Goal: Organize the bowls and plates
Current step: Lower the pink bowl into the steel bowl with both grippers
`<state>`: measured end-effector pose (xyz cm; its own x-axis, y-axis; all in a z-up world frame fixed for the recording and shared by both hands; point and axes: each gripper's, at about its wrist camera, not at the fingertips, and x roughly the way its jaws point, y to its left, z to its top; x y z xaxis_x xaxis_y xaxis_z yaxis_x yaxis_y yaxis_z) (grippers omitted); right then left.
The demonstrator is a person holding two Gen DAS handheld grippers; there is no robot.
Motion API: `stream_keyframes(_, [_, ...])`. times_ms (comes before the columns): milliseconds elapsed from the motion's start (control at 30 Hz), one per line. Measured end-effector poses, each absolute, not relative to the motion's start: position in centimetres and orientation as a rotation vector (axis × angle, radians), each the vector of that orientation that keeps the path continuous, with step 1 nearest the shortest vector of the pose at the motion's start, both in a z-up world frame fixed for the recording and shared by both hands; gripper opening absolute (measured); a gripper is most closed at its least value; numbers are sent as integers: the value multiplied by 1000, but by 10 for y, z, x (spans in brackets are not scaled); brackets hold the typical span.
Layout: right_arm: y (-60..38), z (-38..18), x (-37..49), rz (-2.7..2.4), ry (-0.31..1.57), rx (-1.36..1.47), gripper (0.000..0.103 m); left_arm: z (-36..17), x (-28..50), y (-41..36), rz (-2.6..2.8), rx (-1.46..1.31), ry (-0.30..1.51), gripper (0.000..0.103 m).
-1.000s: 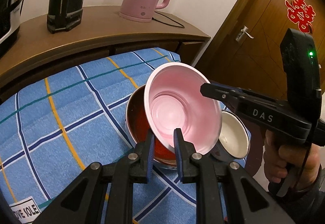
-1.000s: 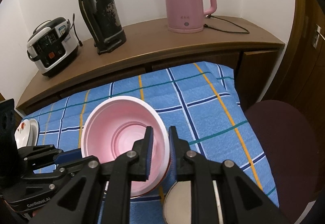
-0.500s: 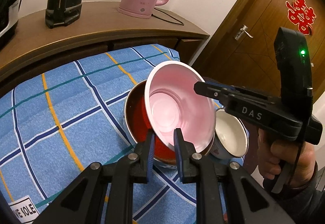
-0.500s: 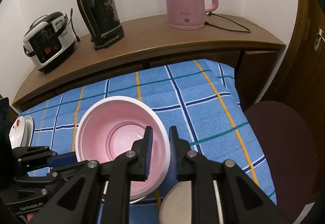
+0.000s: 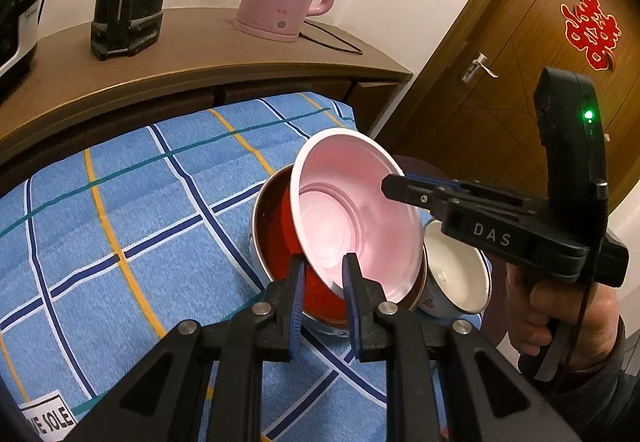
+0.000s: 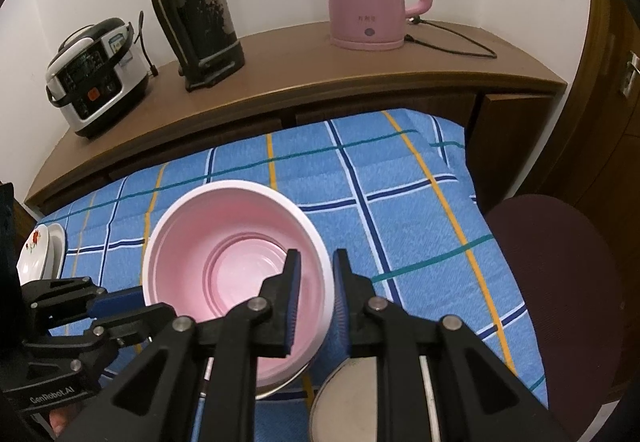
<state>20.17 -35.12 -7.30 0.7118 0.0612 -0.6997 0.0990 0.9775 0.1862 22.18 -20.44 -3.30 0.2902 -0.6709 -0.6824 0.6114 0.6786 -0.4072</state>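
- Right now both grippers have hold of the same pale pink plastic bowl (image 5: 352, 217), which sits tilted over a red-lined metal bowl (image 5: 280, 238) on the blue checked cloth (image 5: 132, 209).
- On the near rim, the left gripper (image 5: 322, 282) pinches the pink bowl between its fingers (image 5: 298, 290), one inside the wall and one outside.
- Across from it, the right gripper (image 6: 314, 296) straddles the opposite rim; its fingers (image 6: 292, 290) look closed on the wall, though the contact itself is hard to make out.
- Just beside the red bowl stands a small white enamel cup with a blue outside (image 5: 456, 270).
- Off at the left edge of the cloth, white flowered plates (image 6: 38, 254) lie stacked.
- My guess is the step in hand is nesting the pink bowl into the red one.
- Next it wants levelling and lowering until it seats, then both grips letting go without dragging the stack or knocking the cup.
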Motion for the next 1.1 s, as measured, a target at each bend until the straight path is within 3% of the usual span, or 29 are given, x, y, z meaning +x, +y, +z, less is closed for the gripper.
stream_keyframes(1100, [-337, -76, 195, -15, 823, 74, 18, -30, 218, -204, -846, -39, 917, 19])
